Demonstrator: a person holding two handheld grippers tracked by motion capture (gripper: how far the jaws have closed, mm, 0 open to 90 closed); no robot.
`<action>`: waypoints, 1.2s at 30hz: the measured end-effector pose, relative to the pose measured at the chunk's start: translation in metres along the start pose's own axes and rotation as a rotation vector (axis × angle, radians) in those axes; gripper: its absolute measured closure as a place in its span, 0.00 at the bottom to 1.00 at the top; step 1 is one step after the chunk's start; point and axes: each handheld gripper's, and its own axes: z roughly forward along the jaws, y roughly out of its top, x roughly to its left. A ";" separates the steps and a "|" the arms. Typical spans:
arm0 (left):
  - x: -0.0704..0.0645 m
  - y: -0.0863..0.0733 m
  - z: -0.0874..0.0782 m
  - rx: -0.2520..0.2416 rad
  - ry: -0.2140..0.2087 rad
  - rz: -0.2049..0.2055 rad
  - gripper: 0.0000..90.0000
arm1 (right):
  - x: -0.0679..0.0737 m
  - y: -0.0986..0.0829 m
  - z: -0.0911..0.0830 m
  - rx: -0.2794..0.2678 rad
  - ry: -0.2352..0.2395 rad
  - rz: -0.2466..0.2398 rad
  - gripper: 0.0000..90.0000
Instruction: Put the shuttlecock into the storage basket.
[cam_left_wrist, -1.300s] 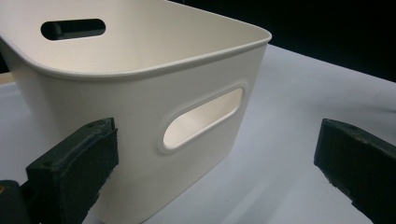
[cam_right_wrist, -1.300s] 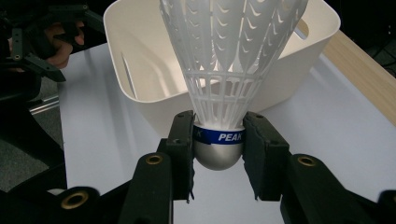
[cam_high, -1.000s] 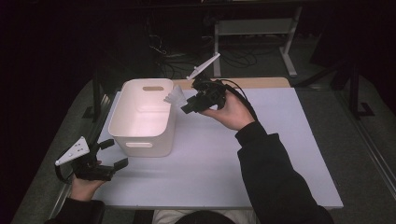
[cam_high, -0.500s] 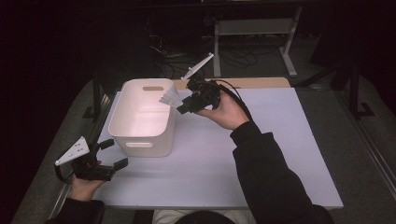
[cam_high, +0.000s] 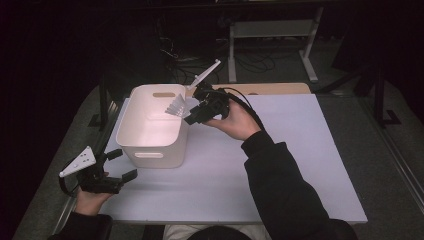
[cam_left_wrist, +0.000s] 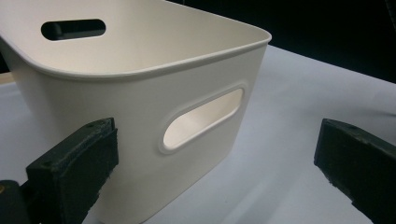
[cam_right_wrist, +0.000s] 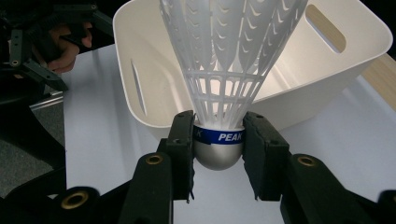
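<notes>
We held a gripper in each hand at a table covered by a pale mat (cam_high: 280, 165). Our right gripper (cam_high: 192, 114) was raised at the right rim of a white plastic bin (cam_high: 150, 145), its jaws closed on the rounded grey base of a white shuttlecock (cam_high: 176, 106). In the right gripper view, the shuttlecock (cam_right_wrist: 227, 70) stood upright between the two black jaws, which pressed against a blue band printed with white letters, and its feathered skirt fanned out in front of the bin's open top (cam_right_wrist: 364, 42). From above, the skirt hung just over the bin's right edge. Our left gripper (cam_high: 117, 165) rested at the near left corner of the mat, just beside the bin, with its jaws spread wide and nothing between them. In the left gripper view, the bin's wall with its oval handle slot (cam_left_wrist: 203, 119) stood close ahead
</notes>
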 end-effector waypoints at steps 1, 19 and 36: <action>0.000 0.000 0.000 0.000 0.000 0.000 0.00 | 0.000 0.000 0.001 0.002 0.000 -0.001 0.71; 0.000 0.000 -0.001 -0.001 -0.001 0.002 0.00 | 0.008 0.015 0.023 0.006 0.034 -0.029 0.71; 0.000 0.000 -0.001 -0.001 0.001 0.002 0.00 | 0.011 0.026 0.038 0.019 0.054 -0.055 0.71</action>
